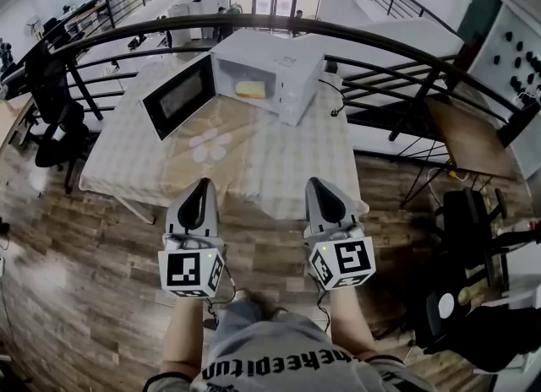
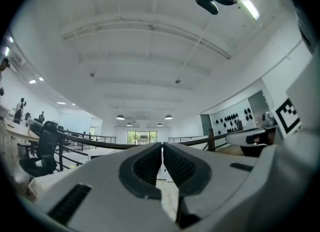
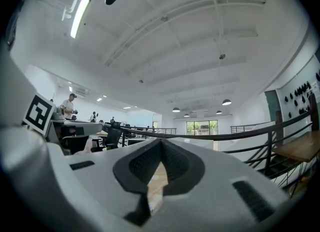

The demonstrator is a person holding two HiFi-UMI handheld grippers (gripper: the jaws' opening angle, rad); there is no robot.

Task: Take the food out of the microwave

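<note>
Tabletop [image 1: 254, 171] is topped by the open microwave [image 1: 283, 69], food [image 1: 250, 89] inside. Left gripper [image 1: 201, 186] and right gripper [image 1: 317, 184] are held shut, empty, well short of it; reaching in, jaws opened, is judged next.

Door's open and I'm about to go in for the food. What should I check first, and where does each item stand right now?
1. Door of the white box-shaped microwave: ok. The dark-windowed door is swung wide to the left.
2. Pale yellow food in sight: ok. It sits in the lit cavity.
3. Dish under the food: cannot tell, too small to make out.
4. Left gripper free: ok. Its jaws are together with nothing between them.
5. Right gripper free: ok. Its jaws are together and empty.
6. Jaws ready to grasp: not ok. Both are shut and are held back at the near edge of the checked-cloth table.
</note>
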